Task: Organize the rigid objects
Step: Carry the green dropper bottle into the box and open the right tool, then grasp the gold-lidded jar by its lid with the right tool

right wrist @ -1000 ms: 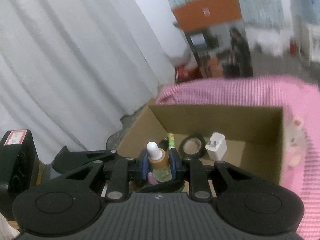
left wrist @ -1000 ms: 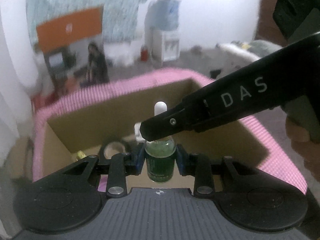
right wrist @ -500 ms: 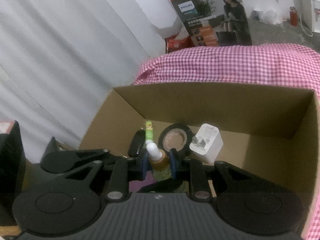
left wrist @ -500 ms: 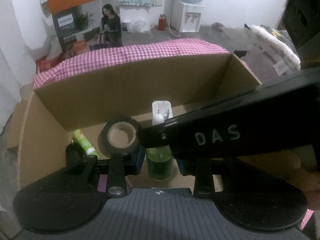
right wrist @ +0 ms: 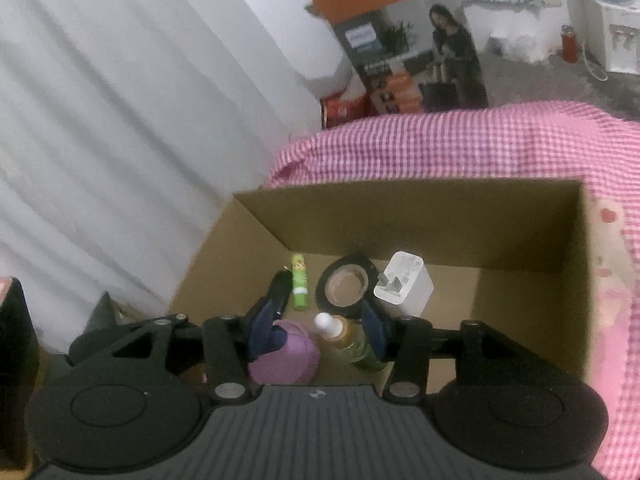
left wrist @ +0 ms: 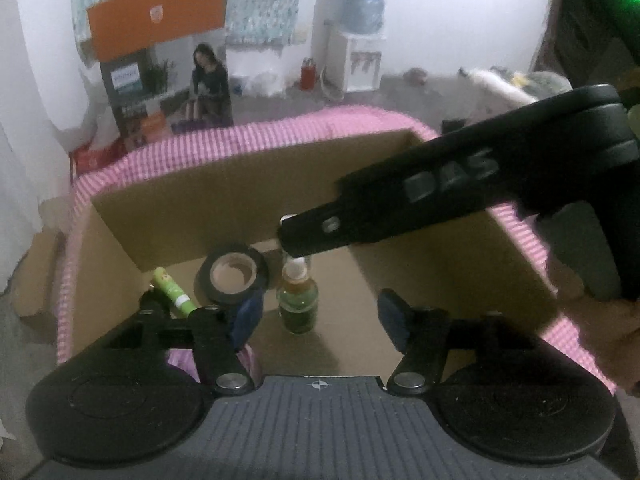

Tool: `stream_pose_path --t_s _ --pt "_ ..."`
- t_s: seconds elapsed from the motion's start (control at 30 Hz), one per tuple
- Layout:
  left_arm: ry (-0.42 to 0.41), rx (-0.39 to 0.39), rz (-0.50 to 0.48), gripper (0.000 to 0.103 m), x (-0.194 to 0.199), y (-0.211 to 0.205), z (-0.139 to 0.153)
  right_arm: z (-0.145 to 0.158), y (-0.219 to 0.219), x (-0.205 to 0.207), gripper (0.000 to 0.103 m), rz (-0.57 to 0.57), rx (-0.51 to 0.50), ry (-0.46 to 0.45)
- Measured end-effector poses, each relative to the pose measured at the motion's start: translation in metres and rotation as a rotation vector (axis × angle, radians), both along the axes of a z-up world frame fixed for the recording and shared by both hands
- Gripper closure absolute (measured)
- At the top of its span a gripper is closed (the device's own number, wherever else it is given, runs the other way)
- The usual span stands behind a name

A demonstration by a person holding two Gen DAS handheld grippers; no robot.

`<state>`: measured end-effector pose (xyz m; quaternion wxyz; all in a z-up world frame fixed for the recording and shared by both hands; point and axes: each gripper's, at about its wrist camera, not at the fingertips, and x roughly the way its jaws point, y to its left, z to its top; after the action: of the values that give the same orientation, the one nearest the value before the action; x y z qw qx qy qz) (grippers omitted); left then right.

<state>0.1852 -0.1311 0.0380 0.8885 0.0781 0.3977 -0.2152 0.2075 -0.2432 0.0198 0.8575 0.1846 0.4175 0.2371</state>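
Note:
A green dropper bottle (left wrist: 298, 304) with a white bulb stands upright on the floor of a cardboard box (left wrist: 224, 196). My left gripper (left wrist: 320, 316) is open, its blue pads wide on either side of the bottle, not touching it. My right gripper (right wrist: 318, 326) is open above the bottle (right wrist: 348, 340); its black body (left wrist: 440, 200) crosses the left wrist view over the bottle's bulb. In the box also lie a black tape roll (right wrist: 344, 288), a white charger (right wrist: 406, 284), a green tube (right wrist: 299, 282) and a purple object (right wrist: 286, 354).
The box sits on a pink checked cloth (right wrist: 440, 144). A white curtain (right wrist: 120, 140) hangs at the left. A printed carton (left wrist: 172, 84) and a water dispenser (left wrist: 360, 40) stand on the floor behind. A dark object (right wrist: 280, 290) lies by the tube.
Both grippers held the dropper bottle and lowered it into the box. Now both have opened and pulled up a little, and the bottle stands free on the box floor.

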Motion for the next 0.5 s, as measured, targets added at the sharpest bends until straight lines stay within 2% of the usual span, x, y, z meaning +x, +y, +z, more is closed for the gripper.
stream_pose_path --t_s 0.13,0.27,0.4,0.5 --pt "-0.068 -0.026 -0.039 0.029 -0.038 0.012 0.02 0.024 -0.018 -0.045 0.051 -0.027 0.055 -0.051" --pt "-0.118 -0.049 -0.082 0.026 -0.08 0.028 0.028 0.04 -0.035 -0.098 0.045 -0.043 0.117 -0.105" --pt "-0.101 -0.071 -0.111 0.026 -0.112 0.044 0.02 0.036 -0.039 -0.143 0.044 -0.047 0.161 -0.099" --pt "-0.042 -0.089 -0.142 0.026 -0.128 0.053 0.002 0.018 -0.03 -0.16 0.044 -0.015 0.168 -0.047"
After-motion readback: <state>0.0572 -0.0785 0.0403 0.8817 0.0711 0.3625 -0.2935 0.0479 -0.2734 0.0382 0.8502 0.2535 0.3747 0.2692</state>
